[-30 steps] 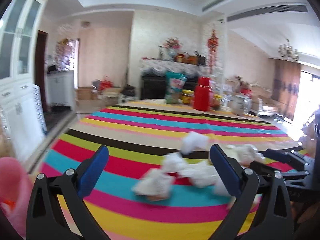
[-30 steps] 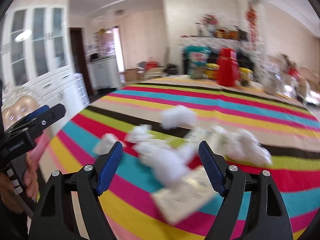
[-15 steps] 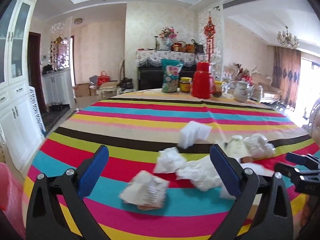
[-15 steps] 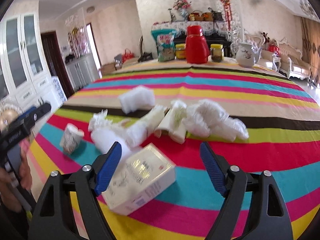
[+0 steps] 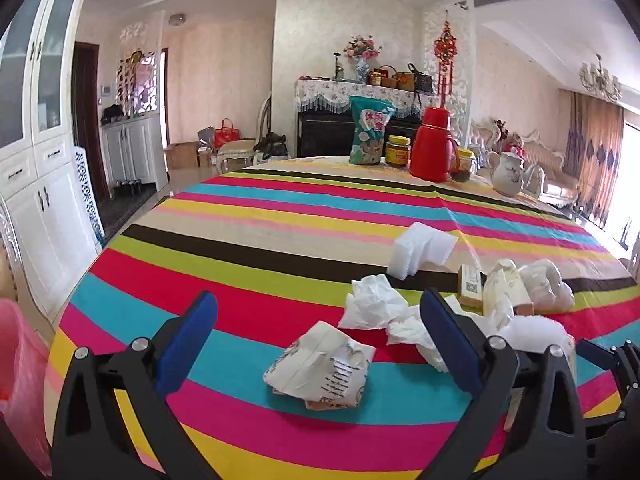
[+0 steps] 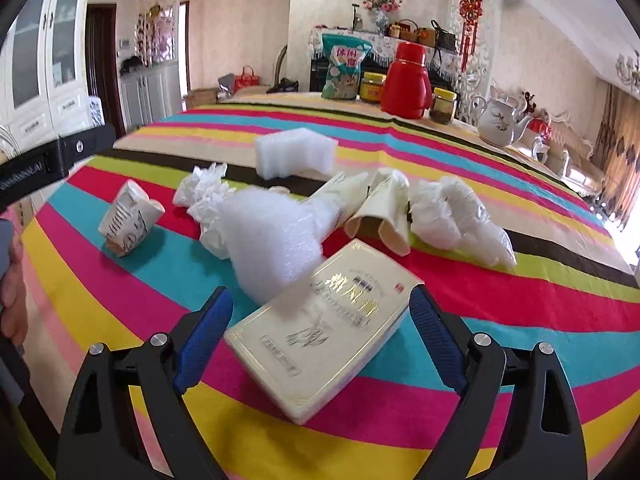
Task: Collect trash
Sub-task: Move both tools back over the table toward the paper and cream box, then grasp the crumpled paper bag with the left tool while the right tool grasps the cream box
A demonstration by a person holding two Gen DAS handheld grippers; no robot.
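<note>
Trash lies on a striped tablecloth (image 5: pixel 256 216). A crushed printed paper cup (image 5: pixel 322 364) sits just ahead of my left gripper (image 5: pixel 319 320), which is open and holds nothing. Crumpled tissues (image 5: pixel 372 306), a white foam piece (image 5: pixel 420 250) and a plastic bag (image 5: pixel 544 286) lie beyond it. In the right wrist view a cream box (image 6: pixel 320 328) lies between the fingers of my right gripper (image 6: pixel 320 312). Its jaws are opening and the pads stand clear of the box. A white padding wad (image 6: pixel 272 240) and paper cups (image 6: pixel 384 208) lie behind the box.
A pink bin bag (image 5: pixel 20 360) hangs off the table's left edge. At the far end stand a red thermos (image 5: pixel 432 146), a snack bag (image 5: pixel 370 132), jars and a white teapot (image 5: pixel 508 170). White cabinets (image 5: pixel 36 184) line the left wall.
Both grippers have sunk toward the table. The right one has tipped down and come around the cream box, its jaws a little wider. The left one has drawn closer to the crushed cup.
</note>
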